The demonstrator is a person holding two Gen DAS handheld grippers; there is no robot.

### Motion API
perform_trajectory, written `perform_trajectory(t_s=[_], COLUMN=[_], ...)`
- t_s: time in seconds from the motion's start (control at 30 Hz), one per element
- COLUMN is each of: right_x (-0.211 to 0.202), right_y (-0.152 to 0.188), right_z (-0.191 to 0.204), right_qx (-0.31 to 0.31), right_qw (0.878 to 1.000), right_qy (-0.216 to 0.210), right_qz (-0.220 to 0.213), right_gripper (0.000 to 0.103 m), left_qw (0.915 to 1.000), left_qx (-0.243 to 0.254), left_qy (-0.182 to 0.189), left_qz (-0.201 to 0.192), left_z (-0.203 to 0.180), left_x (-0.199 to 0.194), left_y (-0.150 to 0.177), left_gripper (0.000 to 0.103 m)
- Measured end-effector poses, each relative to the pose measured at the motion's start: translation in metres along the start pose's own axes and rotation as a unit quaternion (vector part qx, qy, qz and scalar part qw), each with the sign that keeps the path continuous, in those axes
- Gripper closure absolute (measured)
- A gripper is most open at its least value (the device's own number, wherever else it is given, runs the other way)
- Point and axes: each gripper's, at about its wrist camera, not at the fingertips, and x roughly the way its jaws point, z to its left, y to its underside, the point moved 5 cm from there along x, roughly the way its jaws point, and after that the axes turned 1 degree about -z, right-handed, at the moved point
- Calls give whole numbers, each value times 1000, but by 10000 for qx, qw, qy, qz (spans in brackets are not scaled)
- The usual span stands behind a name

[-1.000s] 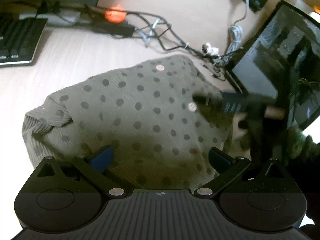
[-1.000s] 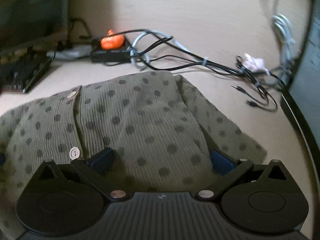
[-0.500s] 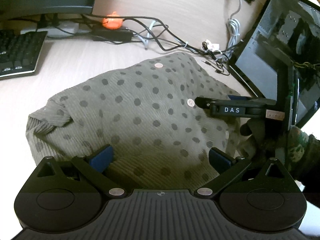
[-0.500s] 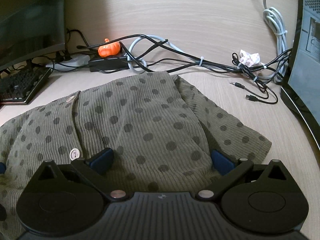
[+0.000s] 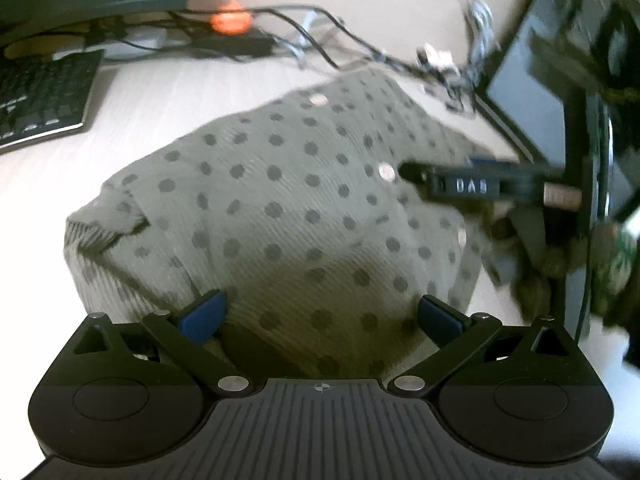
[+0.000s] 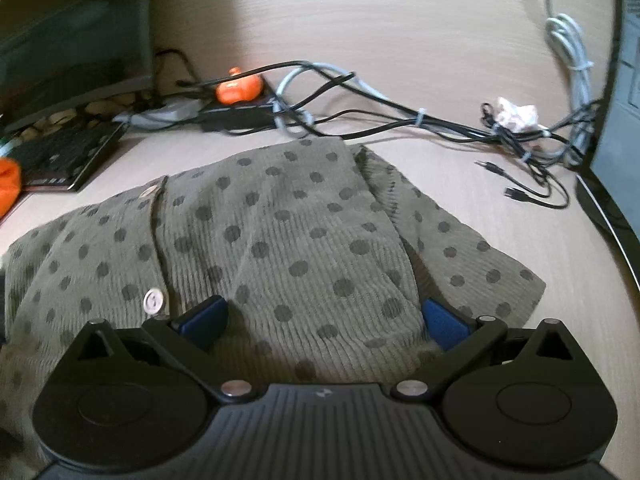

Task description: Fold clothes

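An olive ribbed garment with dark polka dots (image 6: 280, 240) lies partly folded on the pale wooden desk (image 6: 400, 40), filling the centre and lower left of the right wrist view. Its button placket runs down the left part, with one pale button (image 6: 154, 302) just above the gripper's left finger. A flap of the same cloth spreads flat toward the lower right.

Right gripper (image 6: 324, 320): fingers spread wide, blue pads either side of the cloth's near edge, nothing pinched.

Left gripper (image 5: 320, 314): likewise spread wide, pads straddling the near bulge of the garment (image 5: 280, 208), which sits centre frame. The view is motion-blurred. The right gripper's black finger, lettered "DAS" (image 5: 472, 186), enters from the right edge and lies over the cloth beside a button.

Background: a tangle of black and grey cables (image 6: 360, 112) crosses the upper middle, a small orange object (image 6: 238, 88) among them; a keyboard (image 6: 68, 156) at left; a dark monitor (image 5: 540, 100) at upper right of the left wrist view.
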Motion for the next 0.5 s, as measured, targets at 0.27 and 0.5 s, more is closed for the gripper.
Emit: perform_trajectory(t_s=[0.27, 0.5], right_x=[-1, -14], right_y=[2, -17], right_z=[0, -22], right_qx=[-150, 134], right_qw=[9998, 9992], right_qy=[-137, -326], right_qz=[-50, 211], right_gripper=[0, 0], left_qw=[9941, 9986], left_qx=[-603, -297], left_qy=[-279, -359], left_qz=[-863, -263], left_z=[18, 22], left_x=[-26, 42], left_y=[-42, -59], left_gripper=[0, 0])
